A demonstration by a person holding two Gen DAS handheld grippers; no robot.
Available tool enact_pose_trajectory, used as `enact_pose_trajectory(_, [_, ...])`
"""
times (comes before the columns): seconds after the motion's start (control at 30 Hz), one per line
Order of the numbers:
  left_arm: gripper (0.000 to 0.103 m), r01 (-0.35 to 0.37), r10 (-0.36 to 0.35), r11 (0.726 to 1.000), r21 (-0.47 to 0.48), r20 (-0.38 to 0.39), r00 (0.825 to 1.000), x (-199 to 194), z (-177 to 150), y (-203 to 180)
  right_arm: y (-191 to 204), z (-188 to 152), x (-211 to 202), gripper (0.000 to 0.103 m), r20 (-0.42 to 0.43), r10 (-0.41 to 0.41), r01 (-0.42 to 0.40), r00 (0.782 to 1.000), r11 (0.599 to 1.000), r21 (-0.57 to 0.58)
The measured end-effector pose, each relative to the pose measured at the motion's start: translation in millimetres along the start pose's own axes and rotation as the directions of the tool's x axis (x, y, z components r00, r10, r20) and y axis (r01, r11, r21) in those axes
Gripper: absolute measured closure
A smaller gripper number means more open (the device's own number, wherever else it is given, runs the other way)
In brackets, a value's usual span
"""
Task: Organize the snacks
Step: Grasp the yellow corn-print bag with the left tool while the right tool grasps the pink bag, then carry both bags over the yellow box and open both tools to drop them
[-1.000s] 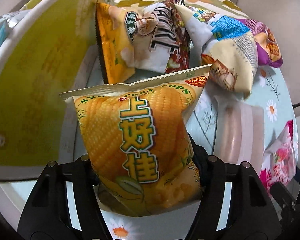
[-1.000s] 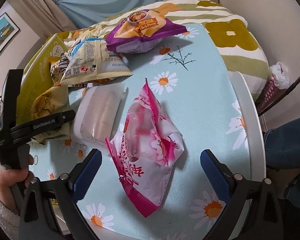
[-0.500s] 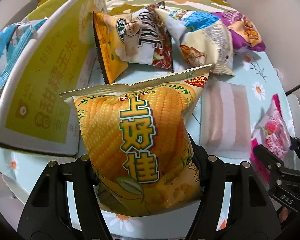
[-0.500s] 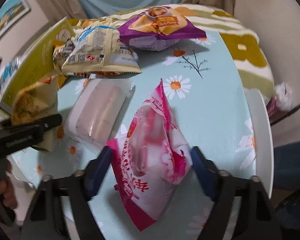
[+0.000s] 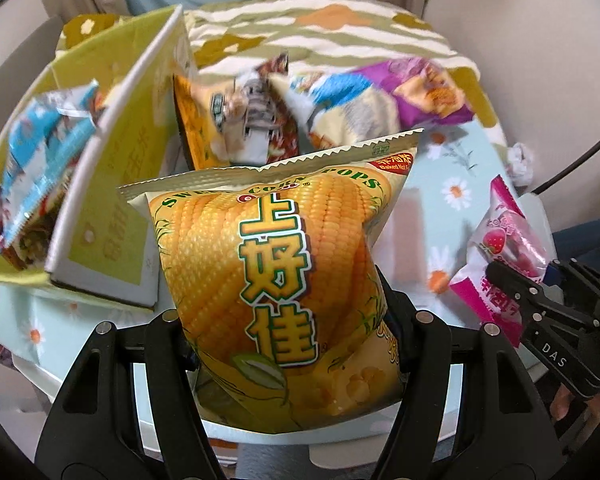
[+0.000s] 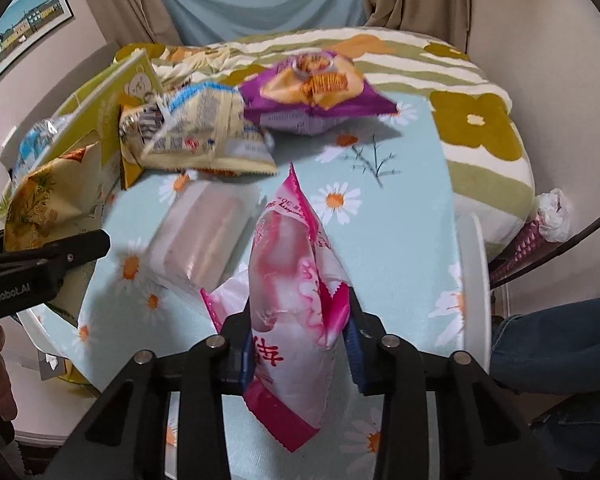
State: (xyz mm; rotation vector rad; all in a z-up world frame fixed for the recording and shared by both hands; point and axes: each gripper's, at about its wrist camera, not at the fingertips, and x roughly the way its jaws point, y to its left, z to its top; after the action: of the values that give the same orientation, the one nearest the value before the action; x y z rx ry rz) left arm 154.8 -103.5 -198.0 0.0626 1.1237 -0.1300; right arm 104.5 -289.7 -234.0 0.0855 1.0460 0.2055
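Note:
My left gripper (image 5: pixel 284 320) is shut on a yellow corn pops bag (image 5: pixel 276 264) and holds it up above the table's near edge; the bag also shows at the left of the right wrist view (image 6: pixel 48 204). My right gripper (image 6: pixel 296 340) is shut on a pink strawberry snack bag (image 6: pixel 292 276), lifted off the daisy tablecloth (image 6: pixel 400 220); the same bag shows in the left wrist view (image 5: pixel 504 248). A yellow-green cardboard box (image 5: pixel 116 184) stands open at the left with a blue bag (image 5: pixel 44 148) inside.
On the table lie a pale pink wrapped pack (image 6: pixel 204 240), a cream and blue bag (image 6: pixel 208 136), a purple bag (image 6: pixel 316 96), and an orange and white bag (image 5: pixel 236 124) by the box. A white chair edge (image 6: pixel 476 280) is at the right.
My right gripper closed on the pink bag and lifted it. My left gripper rose and pulled back with the corn bag; the box interior came into view.

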Motion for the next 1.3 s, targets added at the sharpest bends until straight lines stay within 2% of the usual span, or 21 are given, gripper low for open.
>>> enact_pose_trajectory(0.13, [0.038, 0.029, -0.028, 0.999, -0.023, 0.063, 0.998, -33.0, 9.1, 5.1, 4.3, 11.3, -24.0, 0.069, 0.041, 0.018, -0.018, 0.999, 1.000, -0.007])
enact_pose_trajectory(0.3, [0.038, 0.050, -0.040, 0.997, -0.066, 0.155, 0.987, -81.6, 25.5, 29.8, 21.7, 41.7, -57.5, 0.069, 0.108, 0.086, -0.082, 0.990, 0.996, -0.039])
enact_pose_trajectory(0.4, [0.038, 0.038, -0.017, 0.995, -0.096, 0.212, 0.977, -109.2, 40.6, 62.2, 41.7, 65.0, -74.4, 0.069, 0.150, 0.116, -0.106, 0.982, 0.992, -0.073])
enact_pose_trajectory(0.67, [0.038, -0.007, 0.049, 0.985, -0.171, 0.243, 0.969, -134.0, 71.4, 171.2, 118.1, 134.2, -87.3, 0.069, 0.222, 0.254, -0.237, 0.941, 0.966, -0.103])
enact_pose_trajectory(0.97, [0.038, -0.054, 0.087, 0.980, -0.191, 0.169, 0.982, -102.1, 106.2, 289.3, 223.4, 191.1, -48.5, 0.069, 0.209, 0.311, -0.286, 0.927, 0.948, -0.141])
enact_pose_trajectory(1.03, [0.038, -0.045, 0.073, 0.981, -0.187, 0.142, 0.987, -87.9, 111.5, 310.2, 242.2, 198.5, -38.8, 0.069, 0.202, 0.309, -0.285, 0.929, 0.948, -0.143])
enact_pose_trajectory(1.2, [0.037, -0.001, 0.015, 0.985, -0.172, 0.077, 0.997, -46.9, 117.7, 332.4, 273.1, 213.7, -14.9, 0.069, 0.180, 0.291, -0.274, 0.940, 0.955, -0.114])
enact_pose_trajectory(1.23, [0.034, 0.023, -0.011, 0.985, -0.172, 0.067, 0.998, -38.7, 118.0, 337.2, 277.5, 215.8, -11.4, 0.069, 0.178, 0.283, -0.267, 0.943, 0.958, -0.108])
enact_pose_trajectory(1.27, [0.025, 0.035, -0.024, 0.985, -0.169, 0.065, 0.998, -35.0, 118.3, 339.1, 280.6, 217.6, -8.5, 0.069, 0.177, 0.272, -0.257, 0.946, 0.961, -0.105])
enact_pose_trajectory(1.3, [0.017, 0.015, -0.001, 0.978, -0.209, 0.066, 0.998, -30.3, 118.5, 340.3, 283.3, 218.9, -6.0, 0.069, 0.175, 0.263, -0.248, 0.949, 0.963, -0.101])
